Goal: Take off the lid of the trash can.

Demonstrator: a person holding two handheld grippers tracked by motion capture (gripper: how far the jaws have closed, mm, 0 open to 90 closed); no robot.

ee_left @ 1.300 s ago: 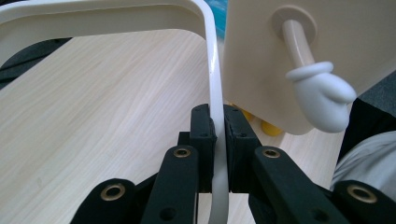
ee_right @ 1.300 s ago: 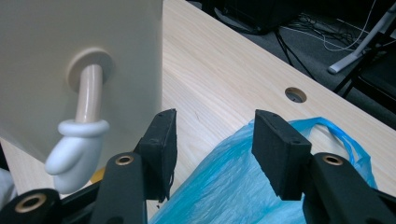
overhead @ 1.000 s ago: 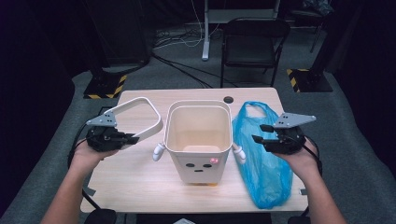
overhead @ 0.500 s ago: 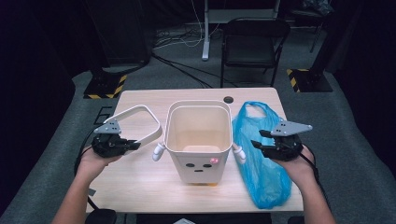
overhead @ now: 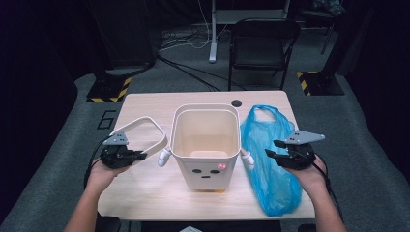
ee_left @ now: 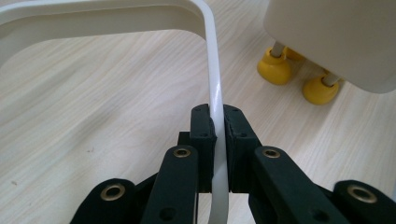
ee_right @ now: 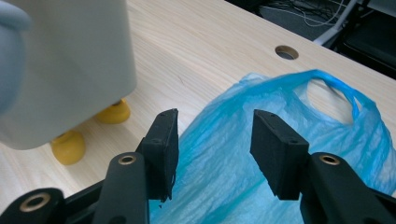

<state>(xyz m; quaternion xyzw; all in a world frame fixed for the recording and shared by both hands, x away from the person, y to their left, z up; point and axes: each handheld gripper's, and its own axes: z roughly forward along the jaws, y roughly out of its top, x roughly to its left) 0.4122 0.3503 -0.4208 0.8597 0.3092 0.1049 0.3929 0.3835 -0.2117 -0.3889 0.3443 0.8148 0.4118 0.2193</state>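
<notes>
My left claw [ee_left: 218, 135] clamps the white ring [ee_left: 212, 88]; my right claw [ee_right: 215, 154] gapes over the blue bag [ee_right: 261, 140], seemingly not touching.

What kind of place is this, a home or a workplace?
Probably a lab or studio, not a home. A plain wooden table stands on grey carpet among loose floor cables, black stand bases edged with yellow-black hazard tape, and a folding chair.

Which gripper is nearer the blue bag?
Right. The right gripper hangs open directly over the blue bag; the left gripper is across the bin, clamped on the white ring.
</notes>
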